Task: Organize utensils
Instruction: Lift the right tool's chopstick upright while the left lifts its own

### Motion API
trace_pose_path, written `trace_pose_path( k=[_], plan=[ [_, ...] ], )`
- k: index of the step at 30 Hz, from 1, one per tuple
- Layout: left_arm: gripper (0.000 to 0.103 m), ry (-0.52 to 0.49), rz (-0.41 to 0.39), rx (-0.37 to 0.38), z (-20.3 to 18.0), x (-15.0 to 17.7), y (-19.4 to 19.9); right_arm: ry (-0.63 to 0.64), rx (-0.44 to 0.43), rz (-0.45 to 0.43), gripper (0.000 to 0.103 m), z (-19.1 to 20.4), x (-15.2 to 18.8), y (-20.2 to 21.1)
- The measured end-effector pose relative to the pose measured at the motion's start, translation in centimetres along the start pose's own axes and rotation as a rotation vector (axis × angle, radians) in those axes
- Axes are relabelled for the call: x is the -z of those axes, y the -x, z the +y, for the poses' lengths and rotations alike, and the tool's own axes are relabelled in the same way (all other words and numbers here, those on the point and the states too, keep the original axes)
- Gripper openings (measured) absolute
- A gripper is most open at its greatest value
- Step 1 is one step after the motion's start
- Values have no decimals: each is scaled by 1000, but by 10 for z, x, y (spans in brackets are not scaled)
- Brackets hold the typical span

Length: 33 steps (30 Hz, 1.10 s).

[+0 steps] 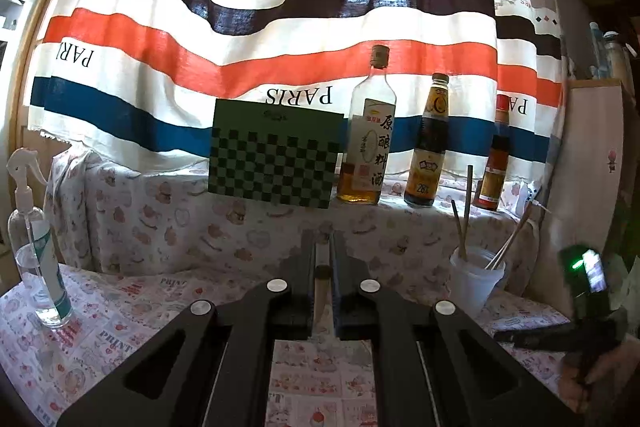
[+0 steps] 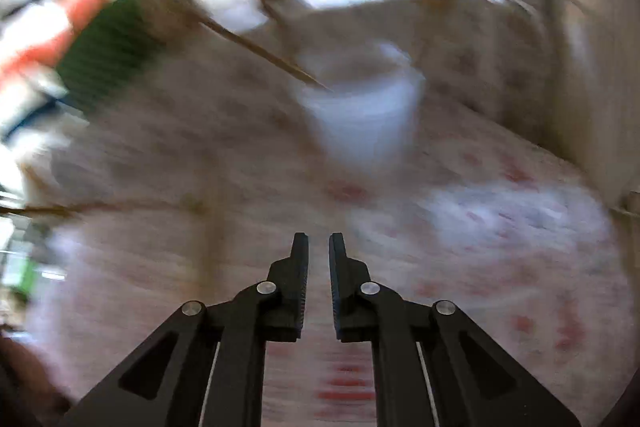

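My left gripper (image 1: 322, 243) is shut on a wooden chopstick (image 1: 321, 291), held end-on between its fingers above the printed tablecloth. A white plastic cup (image 1: 476, 281) with several chopsticks (image 1: 466, 203) leaning in it stands to the right, in front of the bottles. My right gripper (image 2: 319, 239) is empty with a narrow gap between its fingers; its view is motion-blurred. The cup shows there ahead (image 2: 362, 115) with a chopstick (image 2: 256, 47) leaning out to the left. The right gripper's body shows at the far right of the left wrist view (image 1: 580, 311).
Three sauce bottles (image 1: 366, 143) stand on a raised ledge at the back beside a green checkered board (image 1: 274, 157). A clear spray bottle (image 1: 38, 251) stands at the left. A striped curtain hangs behind. A wall closes the right side.
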<state>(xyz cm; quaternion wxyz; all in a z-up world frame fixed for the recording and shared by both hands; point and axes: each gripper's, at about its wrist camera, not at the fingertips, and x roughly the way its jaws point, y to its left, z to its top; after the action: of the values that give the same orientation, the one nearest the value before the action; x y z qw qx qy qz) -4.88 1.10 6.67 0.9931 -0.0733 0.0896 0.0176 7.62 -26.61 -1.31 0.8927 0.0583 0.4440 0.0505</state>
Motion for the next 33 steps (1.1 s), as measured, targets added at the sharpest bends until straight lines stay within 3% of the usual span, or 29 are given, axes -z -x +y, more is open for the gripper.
trace_pose_path(
  k=[2, 5, 8, 12, 13, 16, 18, 20, 23, 26, 33],
  plan=[
    [6, -4, 0, 2, -1, 0, 0, -14, -10, 80, 14, -7, -2, -18],
    [6, -15, -3, -3, -3, 0, 0, -49, -36, 129, 43, -12, -1, -28],
    [6, -9, 2, -13, -3, 0, 1, 36, -6, 113, 46, 3, 2, -28],
    [6, 13, 3, -7, 3, -2, 1, 118, 60, 138, 30, 17, 10, -34],
    [6, 19, 5, -6, 4, -3, 1, 151, 85, 134, 30, 21, 12, -34],
    [6, 27, 11, -1, 6, -3, 1, 166, 75, 124, 27, 25, 12, -35],
    [6, 21, 13, -5, 4, -3, 1, 167, 86, 102, 15, 28, 13, -36],
    [6, 22, 14, -5, 5, -3, 1, 161, 104, 75, 10, 28, 14, -37],
    [6, 20, 12, -7, 5, -2, 0, 180, 85, 44, 8, 35, 16, -35],
    [6, 12, 17, -11, 5, -1, -2, 183, -20, -42, 8, 41, 15, -14],
    [6, 18, 10, -17, 5, -4, 1, 186, -112, -387, 8, 43, 18, 58]
  ],
)
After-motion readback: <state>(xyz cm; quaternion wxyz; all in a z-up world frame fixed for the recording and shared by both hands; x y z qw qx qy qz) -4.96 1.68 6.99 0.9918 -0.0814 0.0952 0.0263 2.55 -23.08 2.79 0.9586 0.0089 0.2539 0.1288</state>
